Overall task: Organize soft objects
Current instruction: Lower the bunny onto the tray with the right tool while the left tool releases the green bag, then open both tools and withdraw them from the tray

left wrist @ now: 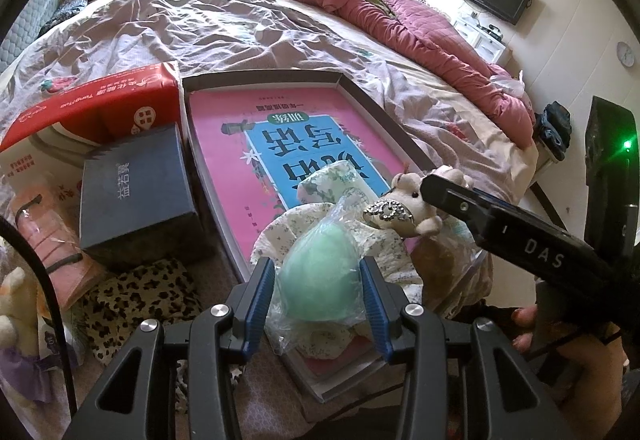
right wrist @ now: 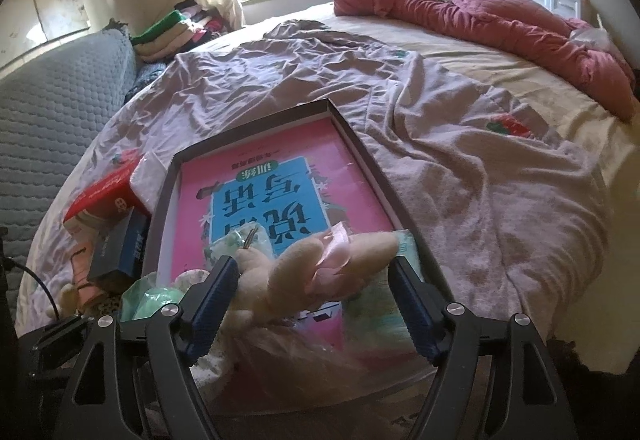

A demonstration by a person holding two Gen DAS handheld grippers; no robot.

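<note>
A: Holding green sponge (left wrist: 316, 272) in its bag, left gripper (left wrist: 318, 296) pinched on its sides, over tray (left wrist: 400, 136) near edge. Squashy, light, film slippery

B: Right gripper (right wrist: 310, 294) wide around plush (right wrist: 296, 272), not pinching. Limp, light; take body, not limbs

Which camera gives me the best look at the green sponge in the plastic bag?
The left wrist view. There the green sponge sits centred in its clear bag, gripped between the left gripper fingers, in full outline. The right wrist view shows only a pale green sliver at the lower left, cut off behind that gripper's finger.
</note>
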